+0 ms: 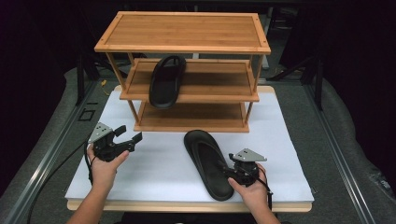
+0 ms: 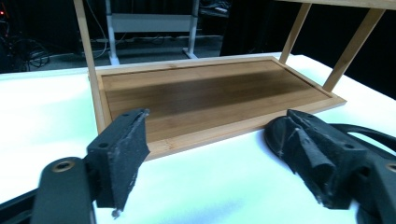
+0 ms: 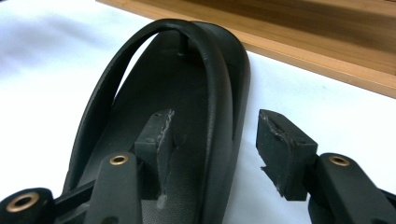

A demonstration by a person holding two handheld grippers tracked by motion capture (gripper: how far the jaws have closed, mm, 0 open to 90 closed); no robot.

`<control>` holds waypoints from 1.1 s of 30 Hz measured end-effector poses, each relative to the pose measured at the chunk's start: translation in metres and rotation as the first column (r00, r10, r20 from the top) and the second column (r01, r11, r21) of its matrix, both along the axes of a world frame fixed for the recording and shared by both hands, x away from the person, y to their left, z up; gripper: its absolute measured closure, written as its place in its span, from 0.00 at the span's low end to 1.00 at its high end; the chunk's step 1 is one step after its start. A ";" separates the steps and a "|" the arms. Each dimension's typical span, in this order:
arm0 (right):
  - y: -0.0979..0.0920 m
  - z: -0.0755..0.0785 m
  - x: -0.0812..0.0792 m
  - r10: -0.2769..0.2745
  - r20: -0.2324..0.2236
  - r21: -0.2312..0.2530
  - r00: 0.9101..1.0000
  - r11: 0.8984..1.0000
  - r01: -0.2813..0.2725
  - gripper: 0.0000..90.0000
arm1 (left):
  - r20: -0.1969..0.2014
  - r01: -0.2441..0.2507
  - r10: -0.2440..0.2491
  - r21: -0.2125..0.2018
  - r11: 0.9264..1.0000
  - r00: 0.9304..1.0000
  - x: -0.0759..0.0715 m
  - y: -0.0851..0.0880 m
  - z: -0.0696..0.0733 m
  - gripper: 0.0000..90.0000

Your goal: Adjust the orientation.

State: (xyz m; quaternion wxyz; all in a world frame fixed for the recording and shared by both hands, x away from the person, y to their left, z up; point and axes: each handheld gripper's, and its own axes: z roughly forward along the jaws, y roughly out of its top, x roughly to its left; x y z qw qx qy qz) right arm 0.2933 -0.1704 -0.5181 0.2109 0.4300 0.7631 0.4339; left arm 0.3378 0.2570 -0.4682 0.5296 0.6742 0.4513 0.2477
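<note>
High view: the rack's (image 1: 182, 70) top shelf hides the rear of the middle shelf and the toe end of the sandal (image 1: 166, 81) lying there. The bottom shelf is mostly covered by the middle one. Both forearms are cut by the lower edge. The right hand (image 1: 252, 189) and right gripper (image 1: 229, 169) cover part of the near sandal's (image 1: 208, 163) right rim.

Left gripper view: the rack's posts are cut by the top edge; that sandal shows as a sliver behind the right-hand jaw, cut by the right edge.

Right gripper view: the sandal's heel is cut by the bottom edge; whether the pads touch its rim cannot be told.
</note>
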 end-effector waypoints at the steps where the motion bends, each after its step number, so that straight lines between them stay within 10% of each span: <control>1: -0.001 0.000 0.000 0.002 -0.002 0.008 1.000 1.000 -0.002 0.53 | 0.001 -0.001 0.001 -0.002 1.000 1.000 0.000 0.000 0.000 0.24; 15: 0.000 -0.004 -0.002 0.003 -0.057 -0.026 0.998 1.000 -0.005 0.86 | -0.039 -0.016 0.015 -0.030 0.999 0.999 0.003 0.007 -0.005 0.25; 33: -0.006 -0.005 0.006 -0.011 -0.074 -0.003 0.997 1.000 0.011 0.87 | -0.058 -0.031 0.028 -0.044 0.999 0.998 0.005 0.011 -0.007 0.26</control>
